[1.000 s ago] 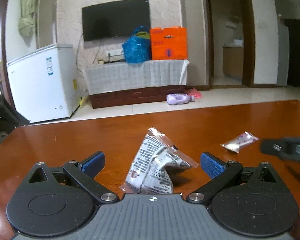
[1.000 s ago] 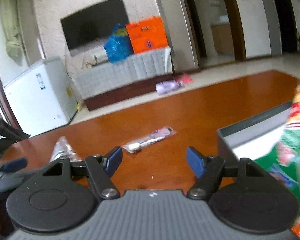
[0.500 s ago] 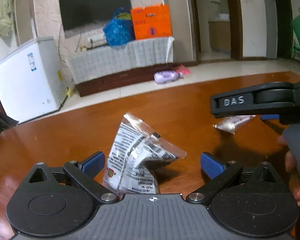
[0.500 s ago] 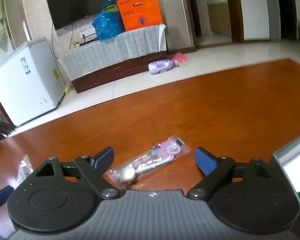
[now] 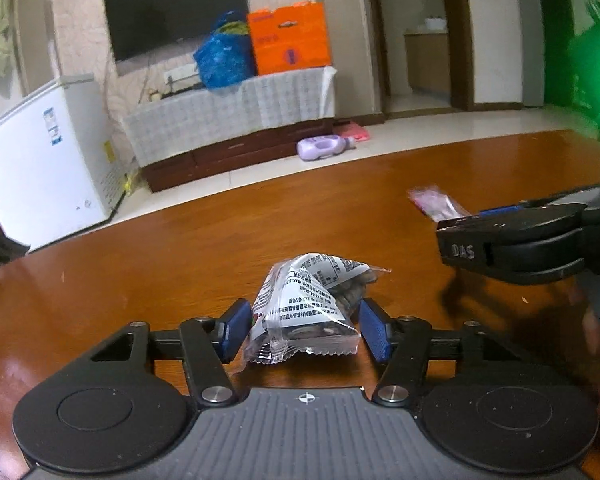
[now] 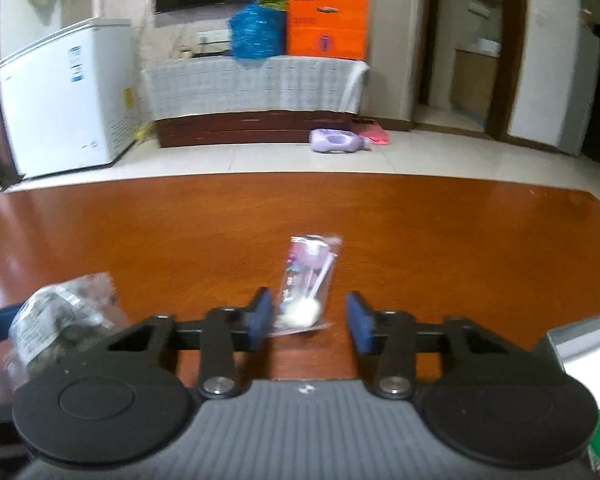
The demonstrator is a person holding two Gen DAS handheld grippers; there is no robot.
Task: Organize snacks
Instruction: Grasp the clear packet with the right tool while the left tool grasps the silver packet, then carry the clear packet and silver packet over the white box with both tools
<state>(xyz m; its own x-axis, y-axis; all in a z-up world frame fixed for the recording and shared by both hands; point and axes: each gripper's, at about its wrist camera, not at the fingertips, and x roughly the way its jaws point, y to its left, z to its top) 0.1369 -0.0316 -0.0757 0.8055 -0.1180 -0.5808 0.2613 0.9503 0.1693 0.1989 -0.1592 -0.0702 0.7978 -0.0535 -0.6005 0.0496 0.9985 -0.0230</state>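
Left tongs (image 5: 302, 330), just closing, pinch the clear printed snack packet (image 5: 306, 312); right tongs (image 6: 306, 318), just closing, straddle the lollipop packet (image 6: 306, 280), pads not yet pressing, on the bench (image 6: 460, 232)

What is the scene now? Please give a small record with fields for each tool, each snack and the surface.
surface: brown wooden table
left tool: jaws just closing around the printed clear snack packet, pads touching its sides
right tool: jaws just closing; pink lollipop packet between them, right pad not yet touching
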